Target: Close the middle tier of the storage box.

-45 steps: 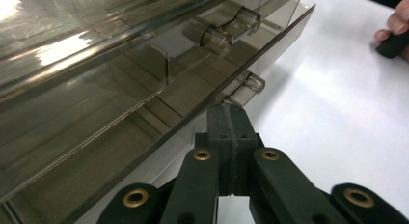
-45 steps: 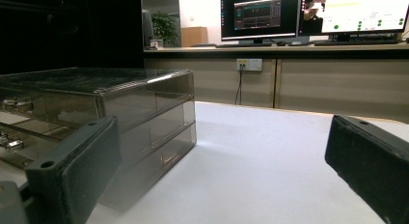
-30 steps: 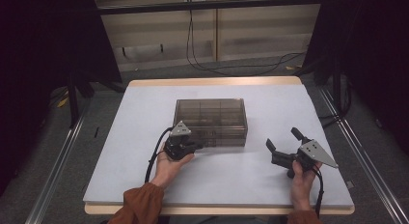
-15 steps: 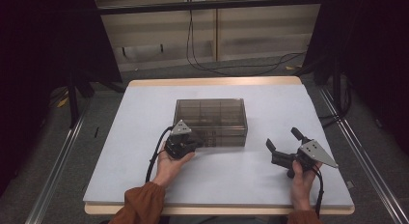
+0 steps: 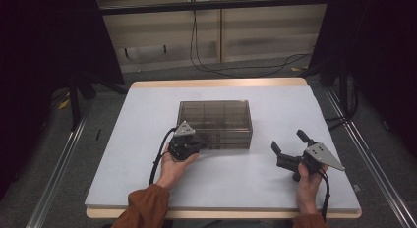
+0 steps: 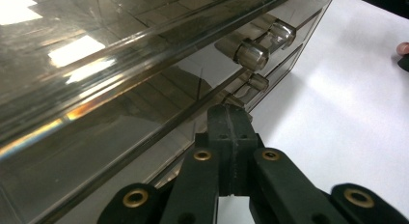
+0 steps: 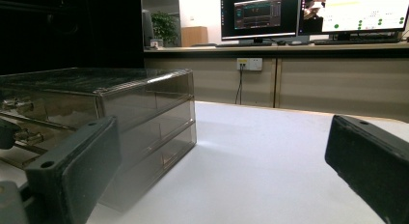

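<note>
A smoky see-through drawer box (image 5: pixel 215 122) stands in the middle of the white table (image 5: pixel 147 120). My left gripper (image 5: pixel 196 142) is shut, its tips pressed against the left part of the box's front. In the left gripper view the two jaws (image 6: pixel 226 122) meet tightly at a lower drawer front, below several round knobs (image 6: pixel 251 55); whether they pinch anything is hidden. My right gripper (image 5: pixel 288 141) is held open above the table, to the right of the box and well apart from it. From the right gripper view the box (image 7: pixel 120 118) stands left of the wide gap (image 7: pixel 222 161).
Bare white table surface lies right of and in front of the box. Cables trail from both grippers toward the person's hands (image 5: pixel 172 166). Beyond the far table edge are a wall panel with a socket (image 7: pixel 249 63) and monitors (image 7: pixel 258 16) on a desk.
</note>
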The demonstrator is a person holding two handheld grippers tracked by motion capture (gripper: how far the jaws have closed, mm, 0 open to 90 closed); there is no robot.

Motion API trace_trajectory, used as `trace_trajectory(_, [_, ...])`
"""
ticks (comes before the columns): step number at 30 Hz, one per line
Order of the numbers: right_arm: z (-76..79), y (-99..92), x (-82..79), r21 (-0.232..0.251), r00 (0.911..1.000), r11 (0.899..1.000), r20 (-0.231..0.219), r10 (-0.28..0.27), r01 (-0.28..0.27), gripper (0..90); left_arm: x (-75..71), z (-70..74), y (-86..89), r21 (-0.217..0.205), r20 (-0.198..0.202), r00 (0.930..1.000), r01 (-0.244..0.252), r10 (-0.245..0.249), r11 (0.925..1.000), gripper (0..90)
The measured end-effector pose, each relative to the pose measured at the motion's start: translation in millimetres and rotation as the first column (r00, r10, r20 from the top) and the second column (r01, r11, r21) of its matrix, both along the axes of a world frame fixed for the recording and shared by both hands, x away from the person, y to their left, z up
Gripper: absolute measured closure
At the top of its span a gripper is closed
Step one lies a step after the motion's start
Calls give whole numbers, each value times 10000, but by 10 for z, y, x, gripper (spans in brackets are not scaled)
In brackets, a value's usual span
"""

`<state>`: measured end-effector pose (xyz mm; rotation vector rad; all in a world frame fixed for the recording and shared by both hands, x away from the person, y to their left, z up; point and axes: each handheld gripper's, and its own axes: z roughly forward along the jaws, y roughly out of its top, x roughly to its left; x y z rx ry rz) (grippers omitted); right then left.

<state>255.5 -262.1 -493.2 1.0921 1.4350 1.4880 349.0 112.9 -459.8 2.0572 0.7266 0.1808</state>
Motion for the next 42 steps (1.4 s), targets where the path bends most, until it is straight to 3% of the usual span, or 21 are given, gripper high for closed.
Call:
trace_trajectory(12, [0,1,-2,21,10000,10000,-6,-3,3,0,-12,6,19,-113,-84,9997,217,-218,9997,900])
trace_trajectory(14, [0,3,-5,-54,10000,10000,7,-22,22,0,-46,55,68,53,-17,9994,345,-345,9994,900])
trace_trajectory(15, [0,1,-2,-17,10000,10000,6,5,-5,0,-48,68,90,-134,-15,9994,351,-352,9993,897])
trace_trajectory(16, [0,1,-3,28,10000,10000,-5,-4,4,0,-55,75,106,-325,-83,9993,361,-364,9988,888])
trace_trajectory(20, [0,3,-5,-58,10000,10000,12,-28,28,0,-110,95,114,-4,3,9979,651,-651,9979,817])
trace_trajectory(22, [0,2,-3,-35,10000,10000,29,-4,4,0,-121,99,120,-112,58,9969,781,-780,9969,795])
trace_trajectory(27, [0,3,-5,-50,10000,10000,9,-30,30,0,-192,132,125,-85,86,9978,665,-665,9977,619])
trace_trajectory(31, [-1,1,-3,-9,10000,10000,10,0,0,0,-237,148,134,-89,173,9971,740,-739,9972,535])
trace_trajectory(32, [-1,1,-3,-10,10000,10000,10,1,-1,0,-269,165,148,-74,188,9976,668,-666,9977,457])
trace_trajectory(35, [-1,1,-3,-26,10000,10000,31,4,-4,0,-304,188,183,58,321,9983,481,-483,9988,391])
trace_trajectory(37, [0,2,-5,-45,10000,10000,11,-30,30,0,-330,195,241,-9,361,9990,280,-279,9996,287])
trace_trajectory(42, [0,2,-5,-50,10000,10000,7,-31,31,0,-359,196,350,25,384,9992,93,-94,10000,204])
